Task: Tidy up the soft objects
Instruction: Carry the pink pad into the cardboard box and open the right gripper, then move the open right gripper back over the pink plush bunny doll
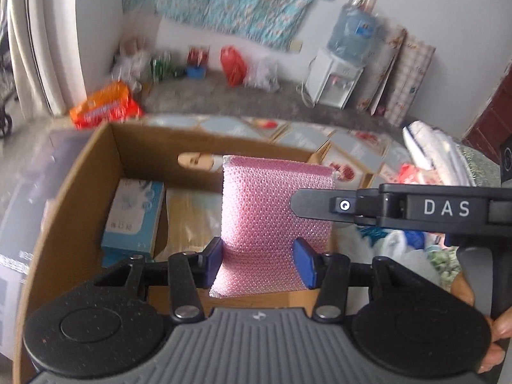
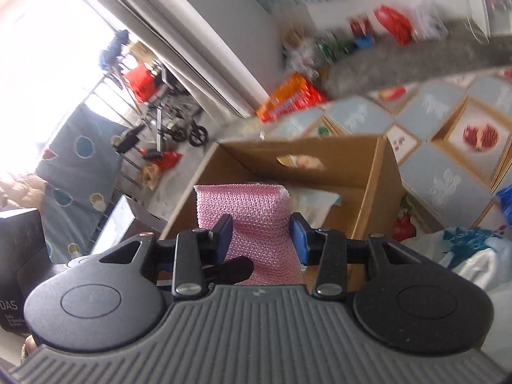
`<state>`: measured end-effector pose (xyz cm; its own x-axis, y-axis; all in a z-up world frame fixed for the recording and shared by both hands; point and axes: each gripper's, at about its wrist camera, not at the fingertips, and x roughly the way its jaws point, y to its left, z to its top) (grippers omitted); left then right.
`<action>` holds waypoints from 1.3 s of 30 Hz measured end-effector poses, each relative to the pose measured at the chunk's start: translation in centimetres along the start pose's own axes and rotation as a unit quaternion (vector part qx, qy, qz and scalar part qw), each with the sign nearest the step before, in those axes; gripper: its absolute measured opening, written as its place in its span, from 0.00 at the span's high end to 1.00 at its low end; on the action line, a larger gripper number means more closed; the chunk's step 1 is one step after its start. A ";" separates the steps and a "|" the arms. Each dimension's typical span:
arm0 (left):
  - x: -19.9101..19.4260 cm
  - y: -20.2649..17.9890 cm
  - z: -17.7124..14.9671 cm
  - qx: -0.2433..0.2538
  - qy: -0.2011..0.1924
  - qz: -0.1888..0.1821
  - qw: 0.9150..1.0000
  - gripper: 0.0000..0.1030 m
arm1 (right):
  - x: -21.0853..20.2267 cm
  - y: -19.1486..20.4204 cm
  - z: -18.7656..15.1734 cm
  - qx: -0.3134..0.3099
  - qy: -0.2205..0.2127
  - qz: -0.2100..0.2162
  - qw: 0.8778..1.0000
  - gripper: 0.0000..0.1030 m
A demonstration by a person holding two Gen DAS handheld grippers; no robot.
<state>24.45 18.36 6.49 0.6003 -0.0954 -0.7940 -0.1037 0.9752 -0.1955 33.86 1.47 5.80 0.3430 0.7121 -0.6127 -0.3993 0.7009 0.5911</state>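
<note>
Left gripper [image 1: 260, 262] and right gripper [image 2: 262, 240]: both sets of fingers pinch 1 pink bubble-wrap sheet [image 1: 275, 211], upright over cardboard box [image 1: 96, 172].

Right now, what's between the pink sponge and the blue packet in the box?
Left wrist view: between the pink sponge and the blue packet lies only the cardboard box floor with a pale, blurred wrapper.

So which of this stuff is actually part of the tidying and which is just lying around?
Part of the job:
- pink sponge, gripped by the left gripper and the right gripper
- cardboard box
- blue packet already in the box

Lying about:
- water dispenser
- orange pack
- red bag
- patterned tablecloth
</note>
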 end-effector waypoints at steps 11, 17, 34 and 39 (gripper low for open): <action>9.9 1.9 1.0 -0.007 0.099 0.019 0.995 0.55 | 0.8 -3.9 2.8 0.019 0.002 -0.019 1.000 0.57; 11.5 1.7 1.4 0.002 0.097 0.017 0.995 0.59 | -1.5 -4.7 3.6 0.006 -0.024 -0.014 1.000 0.57; 1.6 -1.7 0.9 0.018 -0.049 0.071 0.996 0.14 | -13.6 -7.7 2.3 -0.007 -0.086 -0.057 0.995 0.42; -5.1 -4.7 0.6 0.046 -0.103 0.038 0.993 0.05 | -21.6 -10.0 -0.1 -0.014 -0.133 -0.101 0.986 0.28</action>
<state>22.38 14.41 11.82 0.7437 0.0117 -0.6684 -0.0864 0.9931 -0.0788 30.37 -20.93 13.08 0.6274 0.5460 -0.5553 -0.3218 0.8311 0.4536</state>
